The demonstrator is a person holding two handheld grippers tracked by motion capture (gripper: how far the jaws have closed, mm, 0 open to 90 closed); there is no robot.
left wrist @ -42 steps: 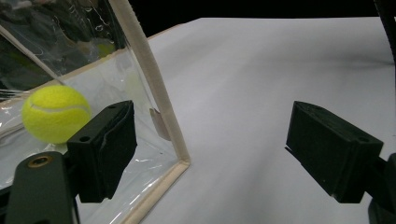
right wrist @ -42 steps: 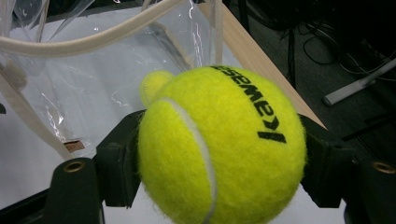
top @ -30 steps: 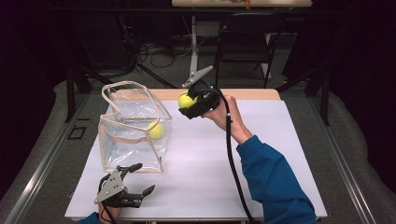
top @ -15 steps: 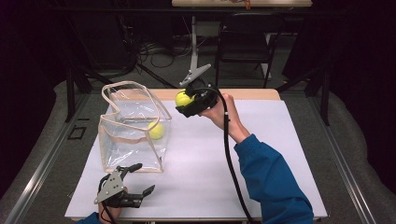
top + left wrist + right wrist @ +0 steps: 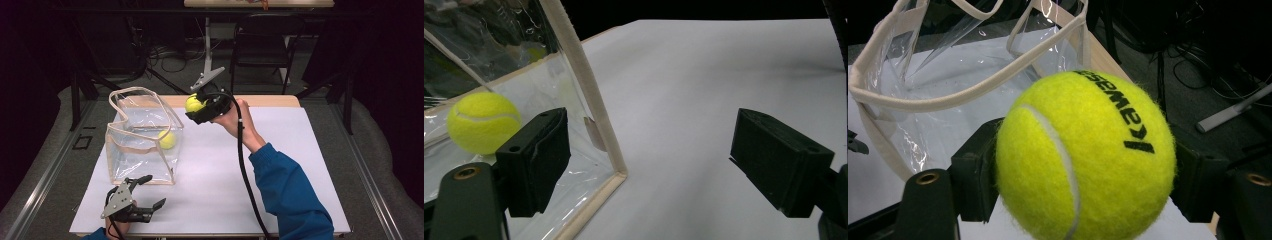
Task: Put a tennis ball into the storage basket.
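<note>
Above the white table (image 5: pixel 280 150), beside the clear bag's rim: your right gripper (image 5: pixel 197 106), jaws clamped on a yellow tennis ball (image 5: pixel 1085 155), held aloft just right of the clear bag (image 5: pixel 142 137); black lettering shows on the ball's upper face. Inside the bag, on its floor: a second tennis ball (image 5: pixel 167 139), resting near the right wall. Near the table's front edge, just below the bag's corner: your left gripper (image 5: pixel 145 197), jaws spread wide, grasping nothing.
</note>
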